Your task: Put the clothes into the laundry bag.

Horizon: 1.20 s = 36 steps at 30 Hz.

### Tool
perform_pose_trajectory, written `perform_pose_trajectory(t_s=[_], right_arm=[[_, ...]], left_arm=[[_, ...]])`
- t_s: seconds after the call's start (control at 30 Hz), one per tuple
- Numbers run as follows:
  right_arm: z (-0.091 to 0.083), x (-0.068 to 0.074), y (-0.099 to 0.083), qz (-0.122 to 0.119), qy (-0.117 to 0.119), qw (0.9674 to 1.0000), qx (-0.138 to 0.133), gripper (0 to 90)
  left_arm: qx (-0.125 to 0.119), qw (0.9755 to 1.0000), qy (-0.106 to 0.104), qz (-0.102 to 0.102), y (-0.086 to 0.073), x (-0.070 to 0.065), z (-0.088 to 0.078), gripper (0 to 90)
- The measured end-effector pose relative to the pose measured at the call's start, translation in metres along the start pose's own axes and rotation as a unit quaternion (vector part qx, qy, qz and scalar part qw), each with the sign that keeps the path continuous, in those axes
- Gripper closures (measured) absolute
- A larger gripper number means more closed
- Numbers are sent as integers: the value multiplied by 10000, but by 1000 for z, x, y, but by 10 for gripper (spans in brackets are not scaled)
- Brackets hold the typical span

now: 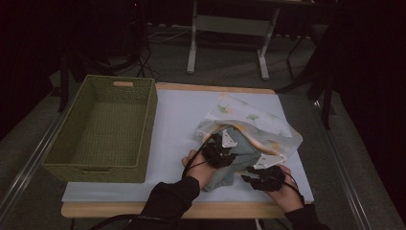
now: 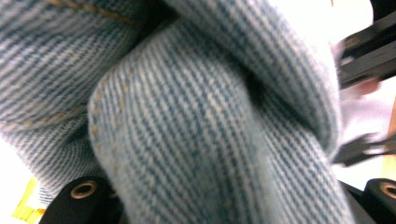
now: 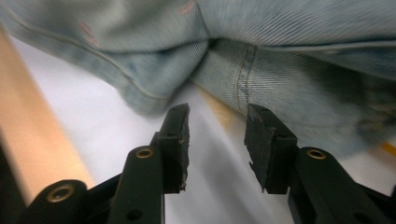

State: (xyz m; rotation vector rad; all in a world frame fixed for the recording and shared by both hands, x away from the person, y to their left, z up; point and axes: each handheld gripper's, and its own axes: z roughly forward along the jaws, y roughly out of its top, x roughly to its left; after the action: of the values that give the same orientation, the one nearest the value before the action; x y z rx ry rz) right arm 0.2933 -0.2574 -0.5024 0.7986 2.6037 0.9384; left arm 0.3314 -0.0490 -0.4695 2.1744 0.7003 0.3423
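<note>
From above, near-right on the bench [image 1: 177, 115]: denim garment [image 1: 239, 153] lies under a printed cloth [image 1: 249, 120]. Left tongs [image 1: 218, 152] are clamped on a denim fold [image 2: 210, 140]. Right tongs [image 3: 217, 144] gape empty, denim [image 3: 289, 88] just beyond; risk is closing short and pinching nothing.

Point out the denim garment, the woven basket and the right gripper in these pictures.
denim garment [image 3: 299, 88], right gripper view, on its stitched seam.
woven basket [image 1: 148, 124], high view, on its right wall.
right gripper [image 3: 217, 140], right gripper view, midway between its open fingertips.
</note>
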Motion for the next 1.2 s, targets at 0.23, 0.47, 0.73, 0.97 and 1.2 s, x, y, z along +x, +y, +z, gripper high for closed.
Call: perform_pose_trajectory(t_s=[0.23, 0.47, 0.73, 0.97, 1.2], right_arm=[[27, -9, 2, -215, 71, 9991, 359, 650], [35, -23, 4, -50, 231, 9993, 306, 725], [36, -14, 8, -157, -30, 9989, 445, 900], [28, 18, 10, -549, 473, 9964, 439, 900], [23, 66, 11, -1117, 1039, 9869, 520, 900]], left_arm=[[35, 10000, -24, 21, 1, 1, 1, 703], [79, 10000, -27, 21, 3, 1, 3, 702], [99, 9999, -32, 51, 4, 1, 2, 702], [111, 9998, -47, 132, 7, -4, 0, 702], [141, 9998, -22, 111, 8, -4, 0, 702]])
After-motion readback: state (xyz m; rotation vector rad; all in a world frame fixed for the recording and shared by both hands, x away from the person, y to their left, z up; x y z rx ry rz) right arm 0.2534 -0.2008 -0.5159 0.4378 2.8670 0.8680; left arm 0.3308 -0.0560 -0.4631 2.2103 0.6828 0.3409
